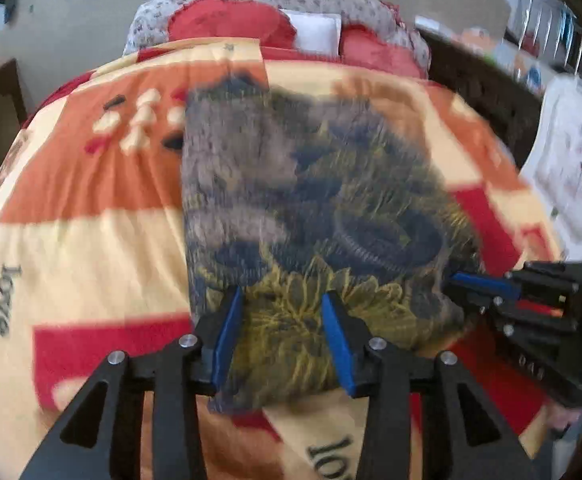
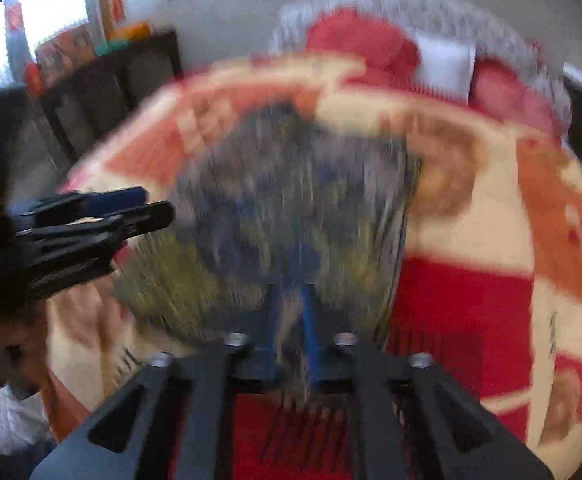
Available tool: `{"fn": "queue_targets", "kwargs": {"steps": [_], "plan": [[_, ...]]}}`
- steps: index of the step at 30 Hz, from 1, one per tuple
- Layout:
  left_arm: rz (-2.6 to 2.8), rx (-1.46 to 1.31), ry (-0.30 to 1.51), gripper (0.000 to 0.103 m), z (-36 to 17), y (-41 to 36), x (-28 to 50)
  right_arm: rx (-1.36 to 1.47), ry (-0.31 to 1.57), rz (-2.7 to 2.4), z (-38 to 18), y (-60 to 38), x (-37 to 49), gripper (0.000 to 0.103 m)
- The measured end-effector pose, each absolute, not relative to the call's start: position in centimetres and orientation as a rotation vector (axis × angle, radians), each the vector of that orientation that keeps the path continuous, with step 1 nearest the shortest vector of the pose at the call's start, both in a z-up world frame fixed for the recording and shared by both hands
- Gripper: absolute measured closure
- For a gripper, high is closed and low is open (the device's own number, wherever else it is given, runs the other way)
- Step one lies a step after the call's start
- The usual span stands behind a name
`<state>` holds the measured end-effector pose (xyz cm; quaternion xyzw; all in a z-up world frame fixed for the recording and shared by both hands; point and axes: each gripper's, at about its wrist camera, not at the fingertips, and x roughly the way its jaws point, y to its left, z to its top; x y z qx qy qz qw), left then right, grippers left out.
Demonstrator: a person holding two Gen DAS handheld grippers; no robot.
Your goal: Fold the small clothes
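A small grey-blue garment with yellow flower print (image 1: 311, 208) lies on the bed blanket; it also fills the middle of the blurred right wrist view (image 2: 291, 208). My left gripper (image 1: 283, 300) is open, its blue pads either side of the garment's near edge, nothing pinched. My right gripper (image 2: 291, 304) is shut on the garment's near edge, cloth squeezed between its blue pads. In the left wrist view the right gripper (image 1: 463, 284) shows at the garment's right corner. In the right wrist view the left gripper (image 2: 151, 208) shows at the left.
An orange, cream and red blanket (image 1: 91, 200) covers the bed. Red pillows (image 1: 227, 24) and a white one (image 1: 315, 32) lie at the head. A dark wooden frame (image 1: 483, 88) runs along the right side, and a dark cabinet (image 2: 111, 80) stands left.
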<state>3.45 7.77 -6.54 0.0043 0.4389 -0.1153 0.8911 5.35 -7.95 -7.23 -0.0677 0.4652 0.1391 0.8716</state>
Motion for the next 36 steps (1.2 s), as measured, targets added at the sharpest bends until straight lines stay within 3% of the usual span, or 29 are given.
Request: {"fn": "queue_targets", "kwargs": {"steps": [4, 8, 10, 14, 19, 23, 27, 28, 32, 36], "plan": [[-0.212, 0.076, 0.873, 0.060, -6.7, 6.7, 3.1, -0.092, 0.945, 0.308, -9.2, -9.6, 4.5, 0.085], [-0.241, -0.013, 0.839, 0.060, -3.4, 7.9, 4.7, -0.026, 1.019, 0.329, -8.8, -10.2, 5.8, 0.084], [-0.213, -0.023, 0.785, 0.057, -0.8, 8.6, 7.0, 0.013, 1.030, 0.314, -7.1, -10.7, 6.9, 0.084], [-0.145, -0.046, 0.775, 0.049, 2.1, 9.0, 13.2, 0.057, 0.853, 0.221, -1.9, -11.0, 10.9, 0.081], [-0.114, -0.070, 0.909, 0.048, 0.1, 7.8, 21.6, 0.172, 0.831, 0.105, -0.2, -10.1, 18.0, 0.080], [-0.041, -0.010, 0.947, 0.048, -3.0, 7.4, 23.9, 0.130, 0.835, 0.064, -1.3, -8.2, 22.4, 0.080], [-0.016, -0.006, 0.951, 0.024, -6.9, 7.5, 24.0, 0.117, 0.946, 0.037, -6.3, -9.1, 25.2, 0.080], [-0.017, -0.013, 0.932, 0.022, -7.2, 7.5, 23.8, 0.104, 0.946, 0.047, -7.4, -9.3, 25.3, 0.074], [-0.032, 0.007, 0.948, 0.006, -7.6, 6.8, 24.3, 0.136, 0.889, 0.100, -8.4, -10.0, 24.7, 0.074], [-0.049, 0.014, 0.967, 0.001, -7.7, 6.4, 24.9, 0.138, 0.889, 0.103, -8.5, -10.2, 24.6, 0.074]]}}
